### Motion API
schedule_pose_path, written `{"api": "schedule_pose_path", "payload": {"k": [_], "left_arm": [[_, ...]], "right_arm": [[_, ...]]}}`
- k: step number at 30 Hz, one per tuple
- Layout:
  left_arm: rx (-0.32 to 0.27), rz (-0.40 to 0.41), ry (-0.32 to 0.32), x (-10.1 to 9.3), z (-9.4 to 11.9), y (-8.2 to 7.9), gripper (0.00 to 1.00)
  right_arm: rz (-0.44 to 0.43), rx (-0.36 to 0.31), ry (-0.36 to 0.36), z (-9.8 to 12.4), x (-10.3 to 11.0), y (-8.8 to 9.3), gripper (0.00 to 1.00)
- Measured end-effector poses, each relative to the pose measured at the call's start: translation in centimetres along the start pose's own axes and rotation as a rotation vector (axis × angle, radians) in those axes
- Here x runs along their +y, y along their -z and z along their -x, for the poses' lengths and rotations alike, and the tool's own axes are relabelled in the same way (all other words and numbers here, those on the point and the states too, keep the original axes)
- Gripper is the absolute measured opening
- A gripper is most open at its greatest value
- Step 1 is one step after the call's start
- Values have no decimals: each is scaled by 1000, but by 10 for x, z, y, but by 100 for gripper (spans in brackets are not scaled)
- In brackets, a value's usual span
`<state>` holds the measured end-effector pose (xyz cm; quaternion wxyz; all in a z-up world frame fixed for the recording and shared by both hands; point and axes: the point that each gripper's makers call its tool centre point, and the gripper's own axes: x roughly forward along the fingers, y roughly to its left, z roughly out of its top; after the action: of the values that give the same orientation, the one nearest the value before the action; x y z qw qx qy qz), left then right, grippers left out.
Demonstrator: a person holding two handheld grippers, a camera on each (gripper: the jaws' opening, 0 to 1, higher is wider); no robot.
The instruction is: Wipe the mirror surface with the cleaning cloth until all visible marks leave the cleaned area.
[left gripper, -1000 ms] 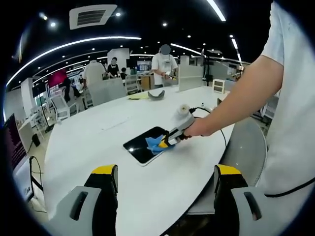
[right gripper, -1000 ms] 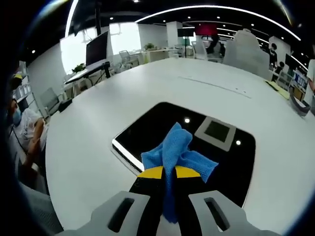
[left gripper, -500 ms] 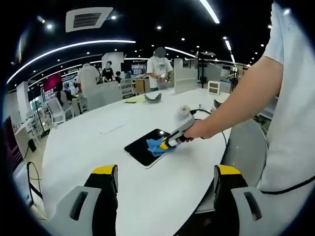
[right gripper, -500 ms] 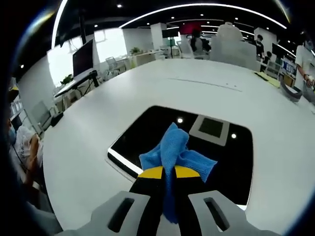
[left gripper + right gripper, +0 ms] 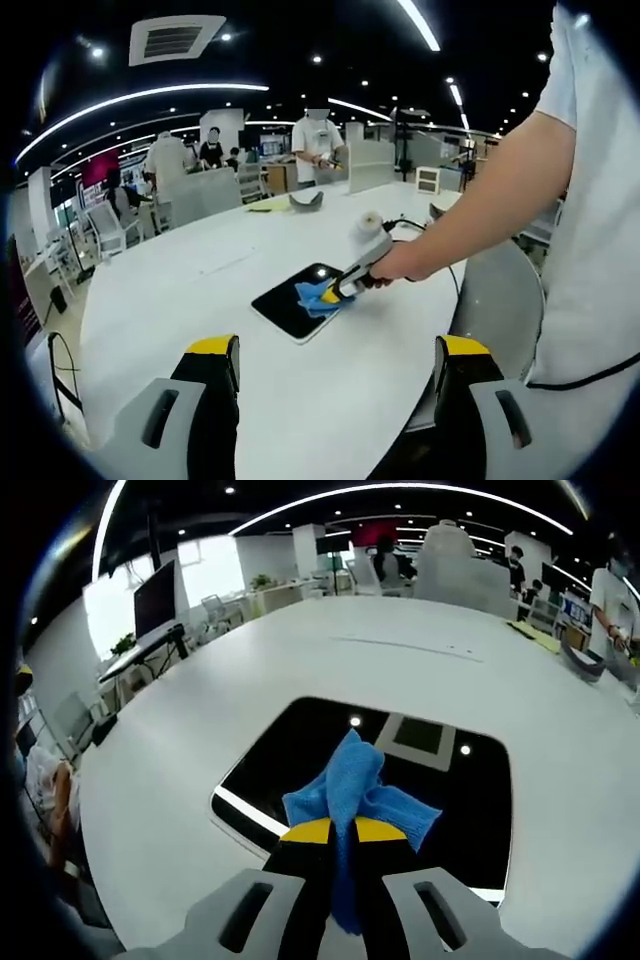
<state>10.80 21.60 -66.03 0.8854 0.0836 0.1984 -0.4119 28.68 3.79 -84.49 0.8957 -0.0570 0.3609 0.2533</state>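
Observation:
A dark rectangular mirror point(image 5: 300, 760) lies flat on the white table point(image 5: 400, 650) and reflects ceiling lights and a vent. My right gripper point(image 5: 342, 832) is shut on a blue cleaning cloth point(image 5: 355, 785), whose bunched end rests on the mirror near its front edge. In the left gripper view the mirror point(image 5: 285, 305) is at mid-table, and the right gripper point(image 5: 332, 292) held by a person's hand presses the blue cloth point(image 5: 315, 297) on its right part. My left gripper point(image 5: 335, 365) is open over the near table edge, well short of the mirror, nothing between its fingers.
A grey chair point(image 5: 495, 295) stands at the table's right side beside the person's arm. A cable and small round item point(image 5: 372, 222) lie beyond the hand. Several people and desks point(image 5: 200, 170) are at the far side. A monitor point(image 5: 155, 600) stands in the background.
Both views drew back slightly, so the mirror looks a bit smaller and farther. The cloth stays clamped in the right gripper on the mirror; the left gripper stays open.

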Motion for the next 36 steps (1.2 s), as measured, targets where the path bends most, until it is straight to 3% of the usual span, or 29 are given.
{"api": "schedule_pose_path", "payload": {"k": [36], "left_arm": [[-1, 9, 36, 18, -12, 6, 80]], "right_arm": [[2, 12, 19, -26, -7, -25, 2]]}}
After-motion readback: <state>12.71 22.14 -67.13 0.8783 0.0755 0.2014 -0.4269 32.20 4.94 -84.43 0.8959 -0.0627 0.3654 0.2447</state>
